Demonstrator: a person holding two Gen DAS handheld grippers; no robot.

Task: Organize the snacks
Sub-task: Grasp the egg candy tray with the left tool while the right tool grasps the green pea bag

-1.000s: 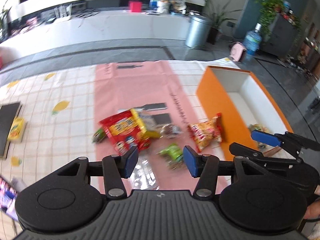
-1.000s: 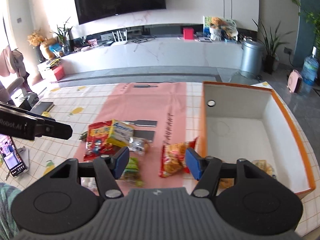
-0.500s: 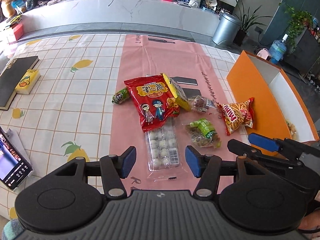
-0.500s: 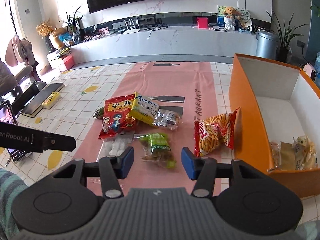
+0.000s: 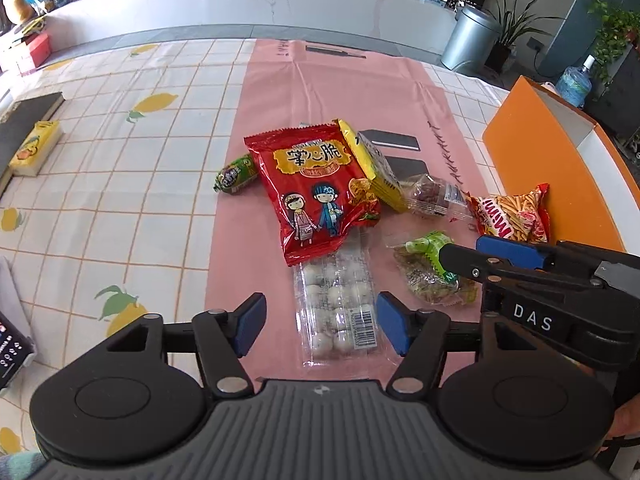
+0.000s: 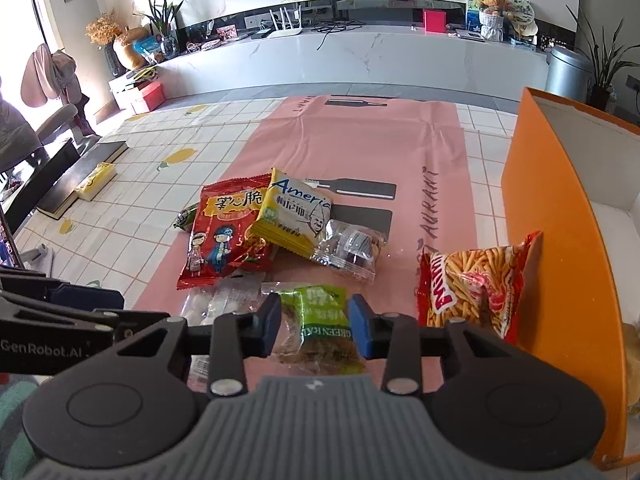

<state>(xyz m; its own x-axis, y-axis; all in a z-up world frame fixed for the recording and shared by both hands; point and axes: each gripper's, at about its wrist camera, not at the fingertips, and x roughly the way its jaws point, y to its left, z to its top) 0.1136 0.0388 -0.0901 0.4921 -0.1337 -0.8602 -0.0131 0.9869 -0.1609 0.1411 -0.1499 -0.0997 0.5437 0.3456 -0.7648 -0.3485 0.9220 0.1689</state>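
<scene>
Several snack packs lie on the pink mat [image 5: 360, 92]. A red bag [image 5: 316, 188] partly covers a clear tray of white balls [image 5: 340, 304]. A yellow pack [image 6: 294, 216], a clear wrapped snack [image 6: 352, 246], a green sausage [image 5: 236, 174] and a fries bag [image 6: 476, 284] lie around. My left gripper [image 5: 320, 324] is open, over the clear tray. My right gripper [image 6: 316, 326] is open with its jaws either side of the green pack [image 6: 320, 312], also seen in the left wrist view [image 5: 428, 272].
An orange box [image 6: 556, 220] with white inside stands at the right, a snack in its near corner. A black book [image 5: 24, 120] and yellow carton [image 5: 36, 148] lie at the left. A phone [image 5: 8, 344] sits at the near left edge.
Both grippers have come down and forward toward the snacks. The right gripper's jaws have narrowed around the green pack. The left now hovers over the clear tray.
</scene>
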